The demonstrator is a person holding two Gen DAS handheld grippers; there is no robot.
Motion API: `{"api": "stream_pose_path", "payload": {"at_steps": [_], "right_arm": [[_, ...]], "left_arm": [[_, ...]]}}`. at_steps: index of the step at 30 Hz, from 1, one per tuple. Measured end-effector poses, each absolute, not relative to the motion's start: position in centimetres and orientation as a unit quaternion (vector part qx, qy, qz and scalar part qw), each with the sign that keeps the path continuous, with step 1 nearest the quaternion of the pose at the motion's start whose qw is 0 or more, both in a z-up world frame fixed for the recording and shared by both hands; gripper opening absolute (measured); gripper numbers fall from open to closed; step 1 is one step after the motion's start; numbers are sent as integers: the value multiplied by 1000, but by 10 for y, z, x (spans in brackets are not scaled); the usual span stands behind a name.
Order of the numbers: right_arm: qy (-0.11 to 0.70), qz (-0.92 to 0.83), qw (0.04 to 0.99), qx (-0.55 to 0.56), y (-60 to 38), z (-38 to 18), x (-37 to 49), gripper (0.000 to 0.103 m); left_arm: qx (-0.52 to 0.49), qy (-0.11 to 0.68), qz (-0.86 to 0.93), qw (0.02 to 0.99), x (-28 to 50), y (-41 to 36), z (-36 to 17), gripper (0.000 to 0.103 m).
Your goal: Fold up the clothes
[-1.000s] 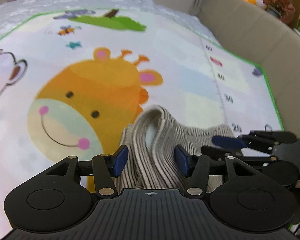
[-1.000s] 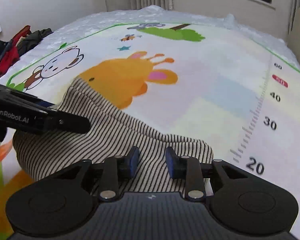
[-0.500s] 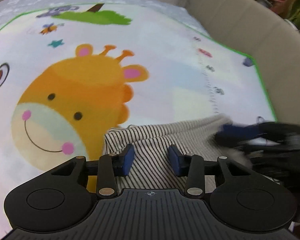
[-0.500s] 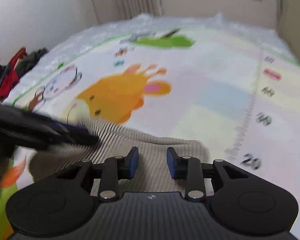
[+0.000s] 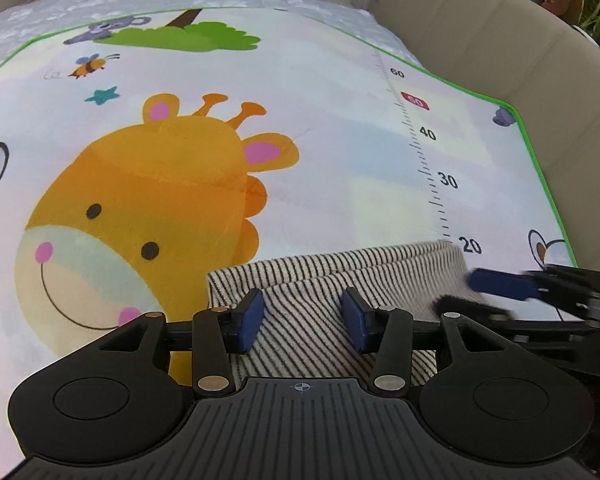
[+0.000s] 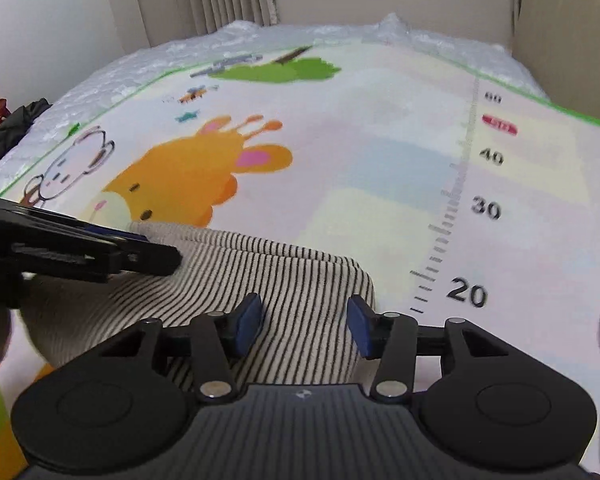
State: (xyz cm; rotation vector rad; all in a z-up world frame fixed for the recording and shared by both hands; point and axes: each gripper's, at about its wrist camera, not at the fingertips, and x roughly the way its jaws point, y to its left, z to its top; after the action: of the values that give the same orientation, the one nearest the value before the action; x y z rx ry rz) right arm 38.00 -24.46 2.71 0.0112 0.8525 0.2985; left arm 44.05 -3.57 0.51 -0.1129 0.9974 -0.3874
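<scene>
The striped garment [image 5: 340, 280] lies as a compact folded bundle on the near part of the play mat [image 5: 340, 140], beside the printed giraffe's face and just short of the "20" mark on the height scale. Its far edge is a rounded fold, and a second layer sits on top, which suggests a fold has just been laid over and the bundle is placed here to be squared up.

The left gripper [image 5: 302, 316] hovers low over the near half of the bundle, fingers apart, with striped cloth showing in the gap but not pinched. The right gripper [image 6: 303, 326] stands the same way over the right end of the bundle, fingers apart and holding nothing. Each gripper shows at the edge of the other's view, so the two flank the garment from either side, probably to release it evenly.

Compared with one second ago, the garment is flatter: it then rose in a humped, loosely gathered form between the left gripper's fingers. Both grippers' fingers were also closer together half a second ago; they now stand wider. The bundle's far edge now runs straight across.
</scene>
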Motion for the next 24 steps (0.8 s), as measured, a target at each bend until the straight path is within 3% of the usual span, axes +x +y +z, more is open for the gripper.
{"api": "stream_pose_path", "payload": {"at_steps": [5,8,11,24], "right_arm": [[389,193,898,70,-244,52,341,46],[435,191,879,47,-230,22,339,52],[459,180,864,99,-237,-1,350,58],[454,179,870,69,-233,-1,348,63]], "left_arm": [[-54,473,-184,860,441,-36,4,50],[-48,474,-186,859,440,-39,3,52],[-37,471,-184,862,438,-43,3,53],[-44,475,-175,861,432,-40,12,51]]}}
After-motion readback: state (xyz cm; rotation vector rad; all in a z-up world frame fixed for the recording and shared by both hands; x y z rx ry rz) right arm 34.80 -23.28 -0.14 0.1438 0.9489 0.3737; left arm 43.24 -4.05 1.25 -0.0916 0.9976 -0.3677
